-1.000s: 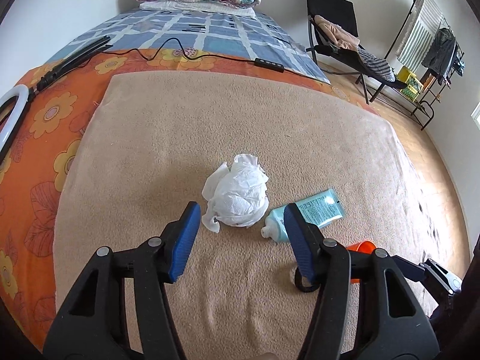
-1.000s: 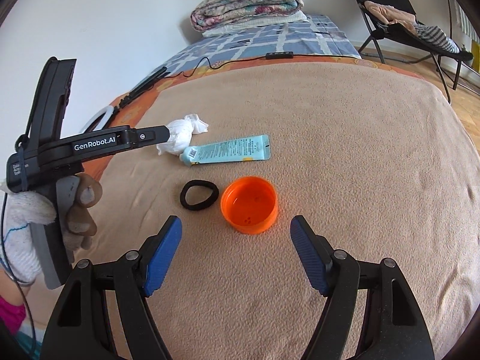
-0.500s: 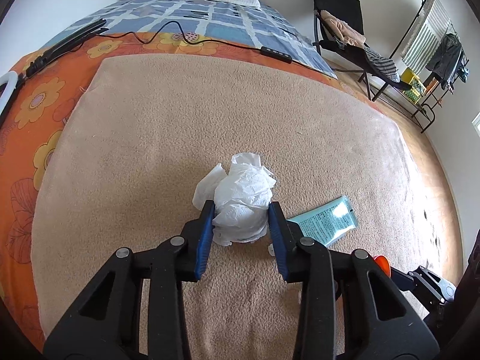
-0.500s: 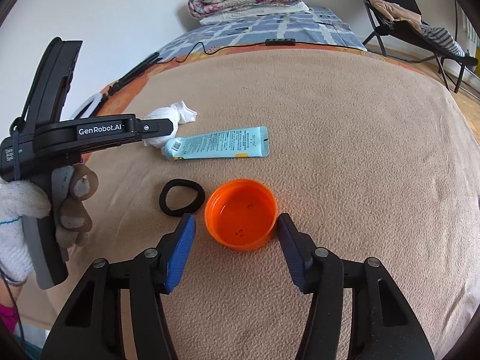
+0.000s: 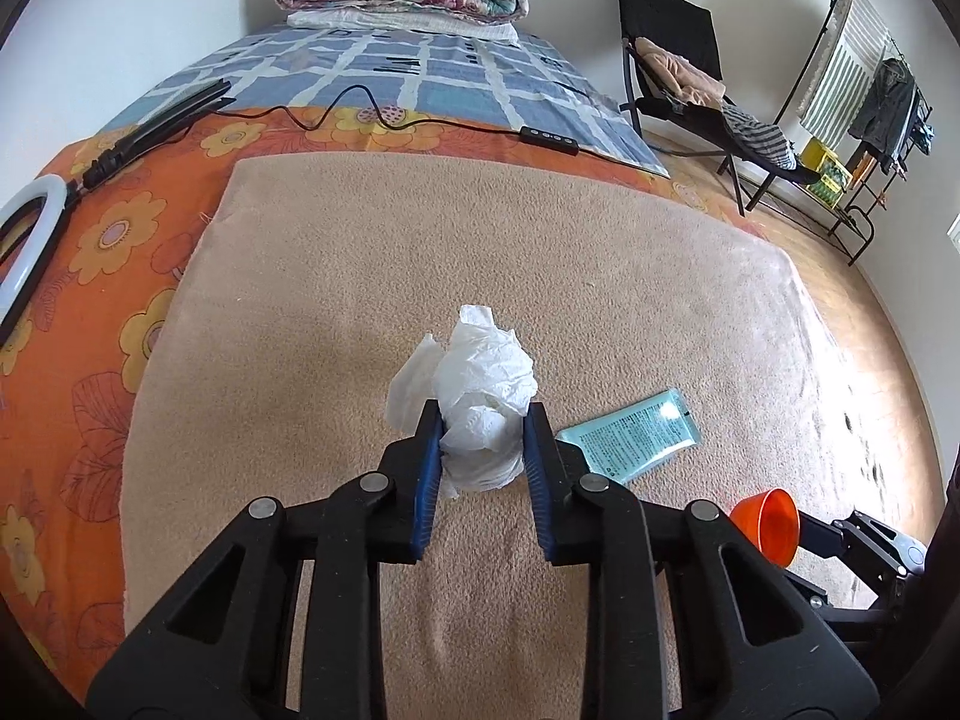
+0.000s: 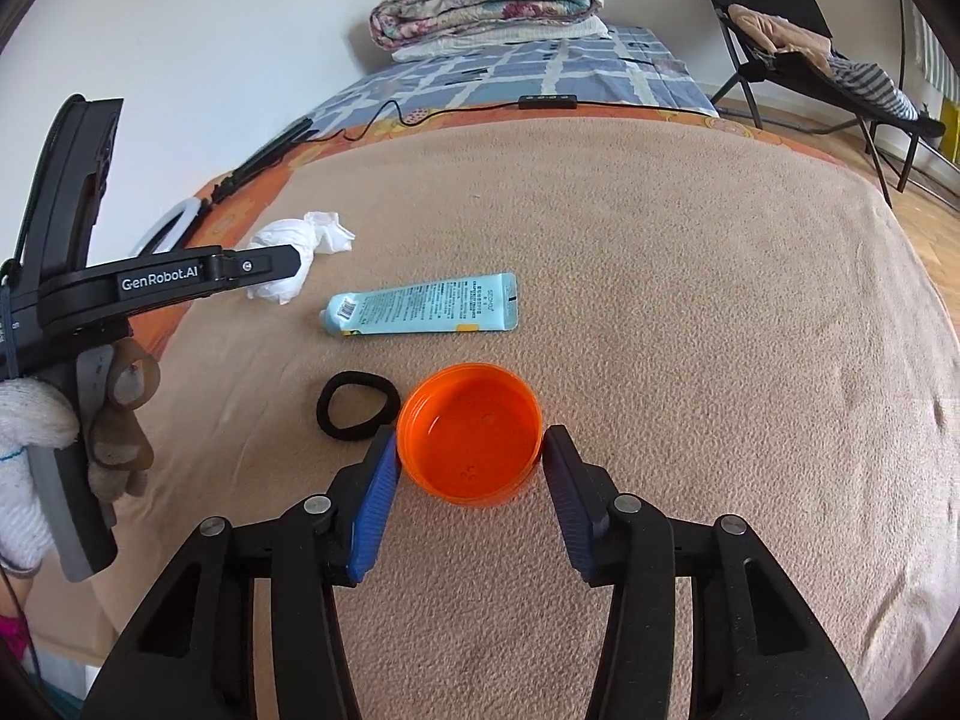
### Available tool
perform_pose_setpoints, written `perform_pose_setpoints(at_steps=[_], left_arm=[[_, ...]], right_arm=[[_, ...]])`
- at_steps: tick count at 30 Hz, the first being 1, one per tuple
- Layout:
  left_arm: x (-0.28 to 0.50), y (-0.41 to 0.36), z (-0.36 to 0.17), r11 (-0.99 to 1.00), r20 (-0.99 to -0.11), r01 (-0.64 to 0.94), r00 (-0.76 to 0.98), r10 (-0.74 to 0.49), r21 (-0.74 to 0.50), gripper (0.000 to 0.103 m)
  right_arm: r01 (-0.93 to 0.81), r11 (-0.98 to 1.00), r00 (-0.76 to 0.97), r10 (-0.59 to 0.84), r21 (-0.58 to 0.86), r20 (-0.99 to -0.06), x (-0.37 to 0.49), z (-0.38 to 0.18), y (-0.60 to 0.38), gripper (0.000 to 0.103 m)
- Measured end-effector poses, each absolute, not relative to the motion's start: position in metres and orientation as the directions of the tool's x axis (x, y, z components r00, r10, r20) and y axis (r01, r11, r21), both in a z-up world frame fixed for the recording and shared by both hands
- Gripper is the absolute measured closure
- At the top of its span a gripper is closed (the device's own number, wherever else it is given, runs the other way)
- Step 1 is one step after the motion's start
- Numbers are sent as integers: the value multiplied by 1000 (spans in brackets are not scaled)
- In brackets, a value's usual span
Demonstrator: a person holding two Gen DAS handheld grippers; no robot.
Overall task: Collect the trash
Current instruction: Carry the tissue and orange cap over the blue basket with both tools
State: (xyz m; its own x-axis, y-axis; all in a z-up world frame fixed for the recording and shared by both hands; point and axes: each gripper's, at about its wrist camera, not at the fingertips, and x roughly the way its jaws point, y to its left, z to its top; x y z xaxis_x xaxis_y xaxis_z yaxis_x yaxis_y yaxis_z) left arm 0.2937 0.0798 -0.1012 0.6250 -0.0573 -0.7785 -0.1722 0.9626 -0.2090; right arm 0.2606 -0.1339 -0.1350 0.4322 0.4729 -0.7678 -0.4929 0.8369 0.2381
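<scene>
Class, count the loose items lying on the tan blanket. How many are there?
4: crumpled tissue in the left gripper, blue tube beside it, black hair tie, and orange lid between the right gripper's fingers.

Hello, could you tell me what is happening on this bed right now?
A person with a gripper in each hand is collecting trash off the tan blanket. The left gripper is shut on a crumpled tissue. The right gripper has its fingers on either side of an orange lid, touching or nearly so. A blue tube and a black hair tie lie untouched nearby.
</scene>
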Motion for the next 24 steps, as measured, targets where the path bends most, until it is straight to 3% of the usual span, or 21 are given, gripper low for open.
perform_pose_setpoints(at_steps=[24], left_arm=[[139, 37, 2, 986, -702, -68, 710, -58, -151, 78]], right_arm=[[-584, 789, 507, 539, 193, -672, 161, -35, -160, 56]])
